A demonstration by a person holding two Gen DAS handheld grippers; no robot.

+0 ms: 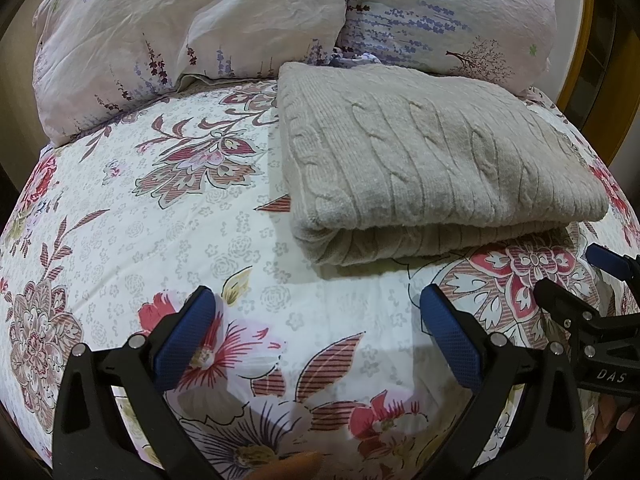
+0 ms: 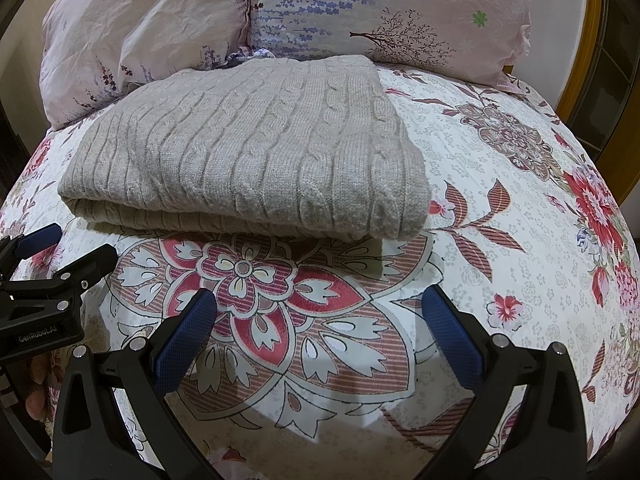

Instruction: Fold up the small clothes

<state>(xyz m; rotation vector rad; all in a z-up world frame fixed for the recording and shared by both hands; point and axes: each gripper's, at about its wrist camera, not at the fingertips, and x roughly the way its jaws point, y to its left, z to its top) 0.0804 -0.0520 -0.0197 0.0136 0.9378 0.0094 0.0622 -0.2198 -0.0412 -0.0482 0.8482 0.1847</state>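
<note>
A beige cable-knit sweater (image 1: 432, 160) lies folded in a neat rectangle on the floral bedsheet (image 1: 160, 220), its folded edge toward me. It also shows in the right wrist view (image 2: 248, 152). My left gripper (image 1: 320, 312) is open and empty, hovering over the sheet a little short of the sweater's near left corner. My right gripper (image 2: 320, 312) is open and empty, just short of the sweater's near edge. The right gripper also shows at the right edge of the left wrist view (image 1: 580, 272), and the left gripper at the left edge of the right wrist view (image 2: 68, 244).
Two pale floral pillows (image 1: 180, 32) (image 2: 400, 12) lean at the head of the bed behind the sweater. A yellow wooden frame (image 2: 592, 60) runs along the right. The bedsheet (image 2: 520, 220) stretches to both sides of the sweater.
</note>
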